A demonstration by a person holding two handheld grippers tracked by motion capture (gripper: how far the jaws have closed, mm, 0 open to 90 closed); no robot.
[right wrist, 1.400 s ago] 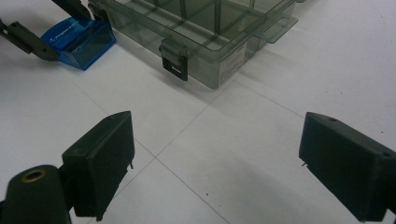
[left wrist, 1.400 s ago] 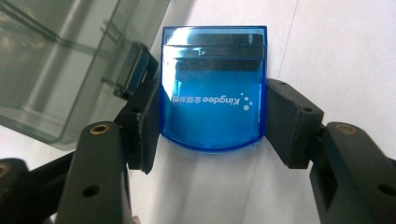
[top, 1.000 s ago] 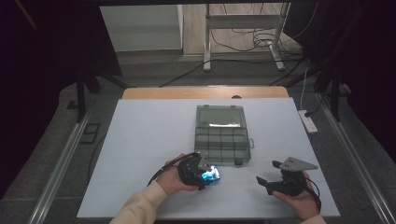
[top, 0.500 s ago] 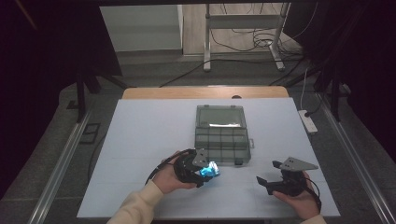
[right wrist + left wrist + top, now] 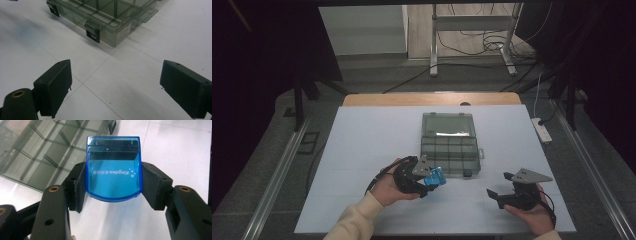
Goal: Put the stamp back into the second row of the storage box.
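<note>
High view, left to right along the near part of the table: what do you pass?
Left hand → left gripper holding the blue clip → right gripper → right hand.

A compartment box (image 5: 451,145) lies open on the table (image 5: 362,150), about the middle of it, with its lid laid back toward the far edge and its divided tray toward the person. Its latches (image 5: 93,32) hang on the near wall. The left gripper (image 5: 424,182) sits just before the tray's near left corner, above the tabletop, with a small clip (image 5: 113,167) clamped between its jaws; the tray lies beyond and to the left of the clip in the left gripper view. The right gripper (image 5: 497,192) is off to the right, nearer the person, well apart from the box, jaws spread over bare table. A power strip (image 5: 542,130) lies at the table's right edge.
</note>
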